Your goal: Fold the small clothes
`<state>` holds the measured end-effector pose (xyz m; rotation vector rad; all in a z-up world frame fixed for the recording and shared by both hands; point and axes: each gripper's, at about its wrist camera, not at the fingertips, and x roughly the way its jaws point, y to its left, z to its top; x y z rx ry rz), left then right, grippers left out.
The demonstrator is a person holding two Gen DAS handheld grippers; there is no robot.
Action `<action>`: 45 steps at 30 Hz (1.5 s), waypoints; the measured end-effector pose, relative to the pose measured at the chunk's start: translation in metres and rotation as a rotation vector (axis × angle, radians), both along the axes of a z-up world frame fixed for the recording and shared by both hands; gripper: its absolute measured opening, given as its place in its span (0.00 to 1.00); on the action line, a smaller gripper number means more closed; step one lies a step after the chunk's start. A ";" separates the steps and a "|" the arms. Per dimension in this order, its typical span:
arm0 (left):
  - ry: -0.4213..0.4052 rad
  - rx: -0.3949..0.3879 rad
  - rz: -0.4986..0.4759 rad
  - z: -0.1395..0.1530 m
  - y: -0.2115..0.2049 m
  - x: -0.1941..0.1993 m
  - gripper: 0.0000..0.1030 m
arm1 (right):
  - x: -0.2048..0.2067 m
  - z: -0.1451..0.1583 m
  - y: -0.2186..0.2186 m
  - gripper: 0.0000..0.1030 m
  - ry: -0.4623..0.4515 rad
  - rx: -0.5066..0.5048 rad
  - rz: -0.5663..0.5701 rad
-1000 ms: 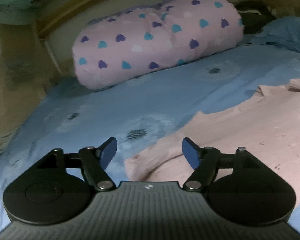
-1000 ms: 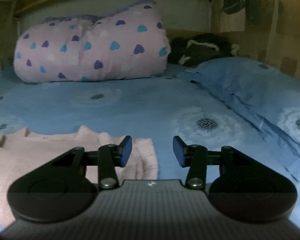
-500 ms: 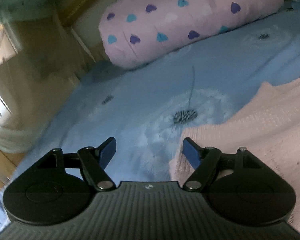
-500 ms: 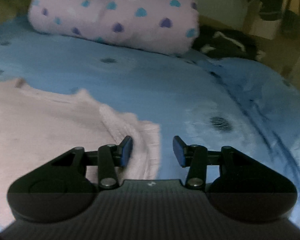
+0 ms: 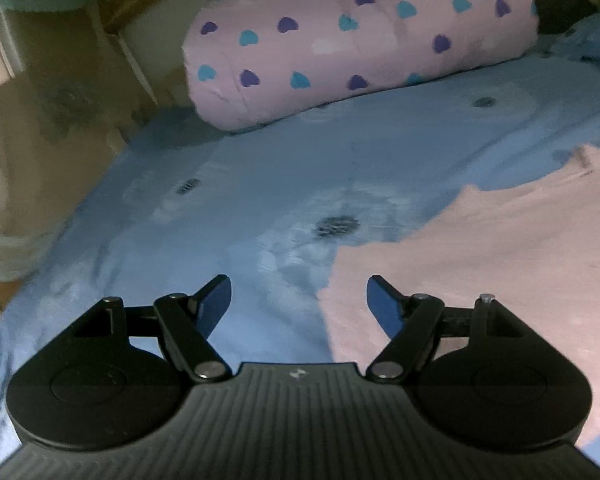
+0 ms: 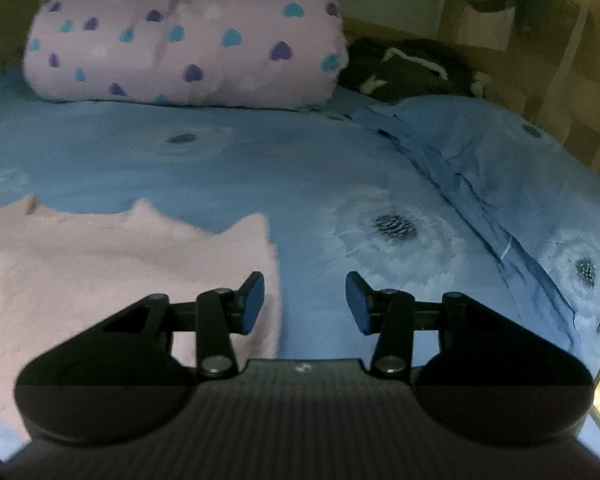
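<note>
Pink knit fabric, the small garment [image 5: 500, 264], is lying flat on the blue dandelion-print bedsheet [image 5: 260, 184], and neither view is showing it whole: the left wrist view is cutting it off at the right edge of the frame, the right wrist view at the left edge [image 6: 100, 272]. The left gripper [image 5: 299, 300] is hovering with its blue pads spread wide, nothing between them; the garment's left edge is running just ahead of and below its right finger [image 5: 384, 308]. The right gripper [image 6: 304, 300] is likewise standing open and unloaded, its left finger [image 6: 252, 300] overlapping the garment's right edge in the picture; whether the pad is touching the cloth is hard to tell, since the gripper body is hiding the fabric beneath it.

Well ahead of both grippers, a rolled pink quilt with blue and purple hearts [image 5: 360, 40] is resting on the sheet.

Only the right wrist view is showing a blue pillow [image 6: 500, 168] ahead and to the right of the gripper, and beyond it a dark bundle [image 6: 412, 68], possibly clothing, its form blurred. Only the left wrist view is showing the bed's left side and the brownish wall [image 5: 52, 120] beside it, motion-blurred.
</note>
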<state>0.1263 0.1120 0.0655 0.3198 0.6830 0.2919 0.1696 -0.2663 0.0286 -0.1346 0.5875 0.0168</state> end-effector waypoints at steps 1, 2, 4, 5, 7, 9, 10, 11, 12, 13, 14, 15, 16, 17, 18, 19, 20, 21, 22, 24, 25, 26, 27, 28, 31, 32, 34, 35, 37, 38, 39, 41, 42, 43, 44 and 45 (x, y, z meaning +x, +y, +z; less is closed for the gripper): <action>0.010 -0.024 -0.007 0.001 -0.002 -0.004 0.77 | -0.007 0.002 0.002 0.46 0.000 0.015 0.010; 0.023 -0.049 -0.014 0.002 -0.005 -0.009 0.77 | -0.017 0.003 0.005 0.46 -0.001 0.037 0.015; 0.050 -0.087 -0.022 0.002 -0.012 -0.019 0.77 | -0.028 0.005 0.009 0.46 0.012 0.069 0.021; 0.059 -0.097 -0.021 0.001 -0.015 -0.022 0.77 | -0.037 0.004 0.012 0.46 0.021 0.084 0.023; 0.075 -0.118 -0.021 -0.002 -0.022 -0.033 0.77 | -0.053 0.004 0.015 0.46 0.024 0.111 0.016; 0.085 -0.141 -0.024 -0.005 -0.027 -0.044 0.77 | -0.067 0.003 0.015 0.46 0.020 0.140 -0.001; 0.090 -0.152 -0.014 -0.007 -0.029 -0.049 0.77 | -0.073 0.003 0.015 0.46 0.022 0.156 -0.010; 0.097 -0.163 -0.003 -0.010 -0.031 -0.053 0.77 | -0.078 0.002 0.015 0.46 0.028 0.178 -0.018; 0.109 -0.181 0.007 -0.013 -0.032 -0.059 0.77 | -0.083 0.001 0.014 0.46 0.033 0.201 -0.024; 0.118 -0.199 0.014 -0.015 -0.032 -0.063 0.77 | -0.088 0.000 0.012 0.46 0.036 0.239 -0.035; 0.127 -0.222 0.025 -0.016 -0.032 -0.068 0.77 | -0.092 0.000 0.011 0.46 0.040 0.270 -0.044; 0.133 -0.242 0.035 -0.017 -0.032 -0.073 0.77 | -0.096 -0.001 0.010 0.46 0.043 0.305 -0.051; 0.135 -0.259 0.044 -0.018 -0.033 -0.077 0.77 | -0.100 -0.001 0.009 0.46 0.043 0.332 -0.053; 0.135 -0.268 0.050 -0.018 -0.034 -0.081 0.77 | -0.105 0.000 0.008 0.46 0.037 0.358 -0.060; 0.134 -0.271 0.051 -0.017 -0.035 -0.084 0.77 | -0.109 0.000 0.007 0.46 0.031 0.376 -0.069; 0.127 -0.270 0.047 -0.015 -0.037 -0.087 0.77 | -0.112 0.001 0.006 0.46 0.032 0.394 -0.083; 0.115 -0.266 0.042 -0.012 -0.038 -0.088 0.77 | -0.115 0.002 0.002 0.51 0.041 0.422 -0.097; 0.102 -0.263 0.036 -0.010 -0.039 -0.090 0.77 | -0.117 0.002 -0.002 0.56 0.051 0.463 -0.110; 0.095 -0.264 0.031 -0.008 -0.039 -0.091 0.77 | -0.120 0.002 -0.009 0.63 0.055 0.513 -0.124; 0.092 -0.279 0.020 -0.005 -0.038 -0.093 0.77 | -0.128 0.000 -0.022 0.67 0.045 0.599 -0.170; 0.091 -0.286 0.015 -0.004 -0.037 -0.093 0.77 | -0.131 -0.001 -0.026 0.67 0.045 0.621 -0.193; 0.087 -0.289 0.011 -0.003 -0.035 -0.092 0.77 | -0.132 -0.003 -0.029 0.68 0.051 0.638 -0.216; 0.084 -0.288 0.009 -0.002 -0.033 -0.090 0.77 | -0.133 -0.006 -0.033 0.68 0.060 0.656 -0.241; 0.081 -0.283 0.013 -0.002 -0.030 -0.087 0.77 | -0.132 -0.009 -0.036 0.68 0.069 0.675 -0.262; 0.066 -0.272 0.019 -0.002 -0.024 -0.081 0.77 | -0.132 -0.019 -0.042 0.68 0.075 0.725 -0.314; 0.059 -0.270 0.016 -0.003 -0.021 -0.079 0.77 | -0.131 -0.024 -0.043 0.69 0.079 0.736 -0.333; 0.050 -0.268 0.012 -0.005 -0.017 -0.074 0.77 | -0.128 -0.033 -0.041 0.70 0.102 0.749 -0.350; 0.047 -0.268 0.009 -0.006 -0.015 -0.072 0.77 | -0.125 -0.037 -0.039 0.70 0.117 0.755 -0.351; 0.043 -0.267 0.004 -0.010 -0.011 -0.070 0.77 | -0.121 -0.045 -0.033 0.70 0.132 0.767 -0.352; 0.041 -0.270 0.005 -0.012 -0.008 -0.069 0.77 | -0.120 -0.049 -0.030 0.70 0.141 0.773 -0.349; 0.037 -0.276 0.007 -0.015 -0.007 -0.069 0.77 | -0.117 -0.052 -0.027 0.70 0.152 0.777 -0.341; 0.034 -0.283 0.005 -0.020 -0.002 -0.069 0.77 | -0.112 -0.057 -0.022 0.70 0.159 0.778 -0.319; 0.040 -0.278 0.000 -0.022 -0.002 -0.069 0.77 | -0.110 -0.059 -0.020 0.70 0.147 0.761 -0.312; 0.046 -0.267 -0.003 -0.024 -0.001 -0.068 0.77 | -0.108 -0.059 -0.019 0.70 0.133 0.738 -0.302; 0.048 -0.259 -0.003 -0.024 0.001 -0.068 0.77 | -0.105 -0.060 -0.017 0.69 0.120 0.711 -0.288; 0.046 -0.259 -0.003 -0.025 0.002 -0.068 0.77 | -0.102 -0.061 -0.016 0.69 0.114 0.696 -0.278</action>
